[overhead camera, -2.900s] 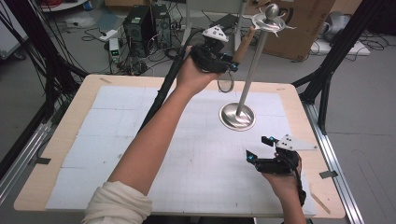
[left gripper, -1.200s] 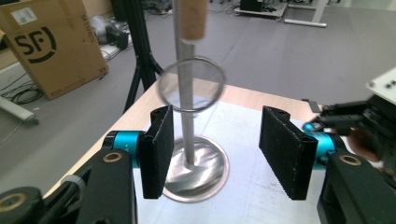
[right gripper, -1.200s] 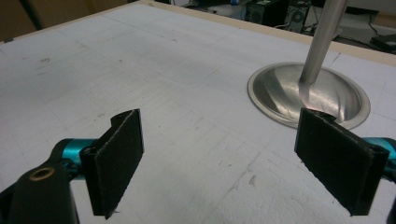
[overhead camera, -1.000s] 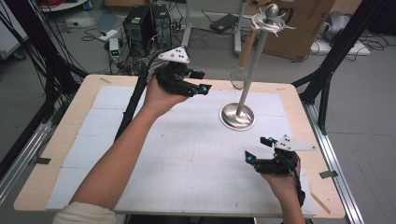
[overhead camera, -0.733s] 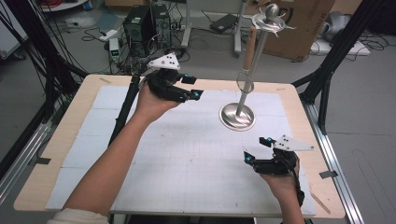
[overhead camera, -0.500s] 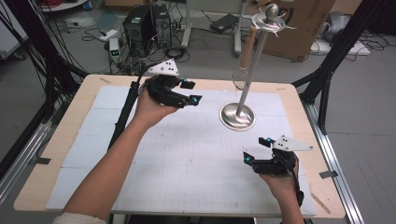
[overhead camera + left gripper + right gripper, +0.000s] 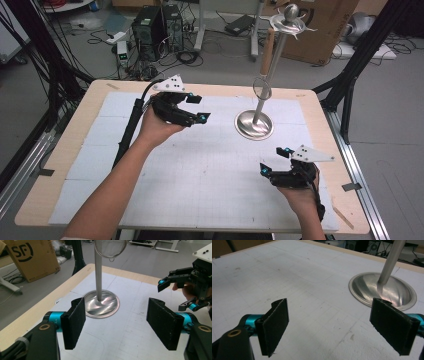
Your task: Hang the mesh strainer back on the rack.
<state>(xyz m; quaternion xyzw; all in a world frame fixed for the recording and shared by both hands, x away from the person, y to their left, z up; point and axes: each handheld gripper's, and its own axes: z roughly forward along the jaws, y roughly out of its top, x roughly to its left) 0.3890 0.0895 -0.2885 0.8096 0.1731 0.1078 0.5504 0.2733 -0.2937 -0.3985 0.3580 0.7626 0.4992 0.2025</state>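
White gridded matting (image 7: 200,170) is covering the wooden table, where a polished steel stand (image 7: 254,124) with a round dished base is standing right of centre. From above, the left gripper (image 7: 199,109) is hovering beside it, the right gripper (image 7: 274,161) lying nearer the person. Both gripper views are showing wide-open jaws; the left gripper view is also catching a wire ring (image 7: 110,248) hanging on the pole.
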